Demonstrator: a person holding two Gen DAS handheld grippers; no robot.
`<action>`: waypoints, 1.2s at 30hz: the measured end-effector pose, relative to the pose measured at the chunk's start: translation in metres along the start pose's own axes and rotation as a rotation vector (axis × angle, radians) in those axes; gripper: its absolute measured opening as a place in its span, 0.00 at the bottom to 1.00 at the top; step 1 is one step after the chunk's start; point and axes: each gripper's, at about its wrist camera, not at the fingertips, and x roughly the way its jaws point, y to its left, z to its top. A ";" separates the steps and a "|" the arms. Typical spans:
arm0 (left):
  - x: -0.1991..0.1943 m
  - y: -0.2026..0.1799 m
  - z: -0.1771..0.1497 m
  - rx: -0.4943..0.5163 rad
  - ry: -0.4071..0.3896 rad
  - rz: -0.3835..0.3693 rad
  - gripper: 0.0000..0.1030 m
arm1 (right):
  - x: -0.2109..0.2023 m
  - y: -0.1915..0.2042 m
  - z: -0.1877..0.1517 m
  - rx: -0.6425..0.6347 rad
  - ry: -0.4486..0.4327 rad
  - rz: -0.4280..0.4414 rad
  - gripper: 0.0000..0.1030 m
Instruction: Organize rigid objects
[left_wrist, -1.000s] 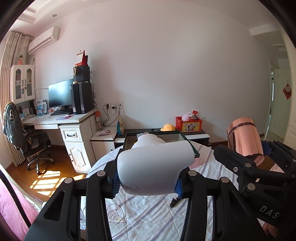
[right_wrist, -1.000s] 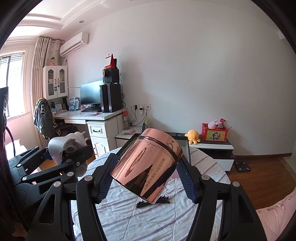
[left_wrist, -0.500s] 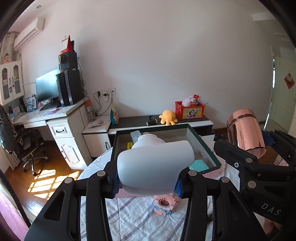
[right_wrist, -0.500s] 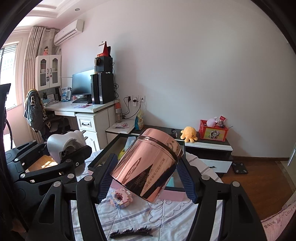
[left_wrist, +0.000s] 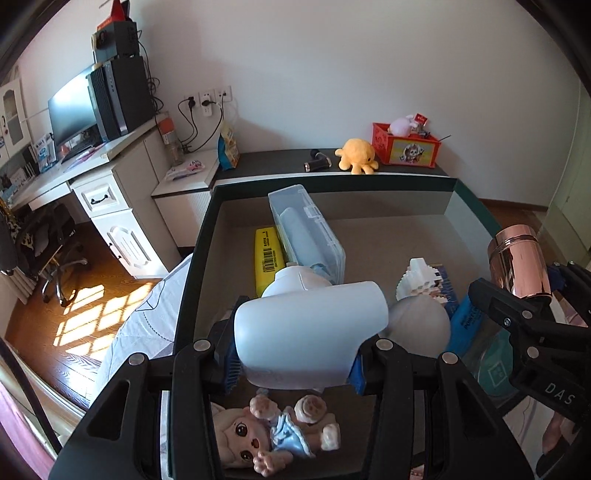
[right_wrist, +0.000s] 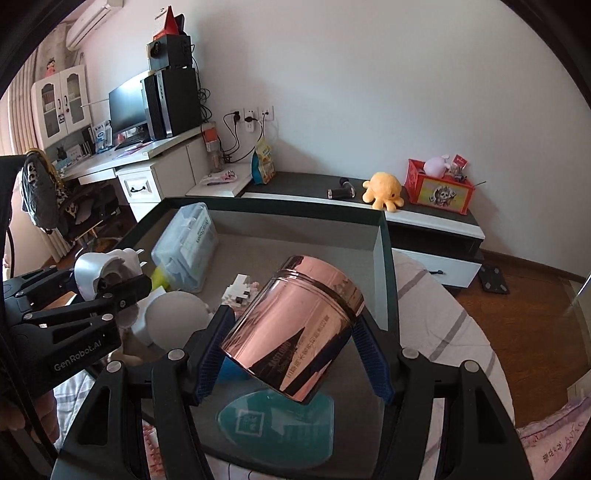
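Left wrist view now looks down into the dark-rimmed box, where half a second ago the wall filled most of the frame. The left claw clamps a white plastic appliance above the box; the right claw grips a rose-gold canister tilted over it. Only the left view shows the doll and yellow barcoded item. Only the right view shows "GenRobot.AI" on the left claw; "DAS" marks the right claw in the left view.
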 end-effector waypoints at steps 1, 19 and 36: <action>0.003 -0.001 0.001 0.003 0.000 0.002 0.44 | 0.005 -0.001 0.001 0.003 0.008 -0.005 0.65; -0.123 0.012 -0.006 -0.022 -0.313 0.020 1.00 | -0.076 0.013 0.010 0.063 -0.169 0.011 0.86; -0.346 0.007 -0.142 -0.057 -0.549 0.069 1.00 | -0.298 0.085 -0.090 -0.002 -0.416 -0.066 1.00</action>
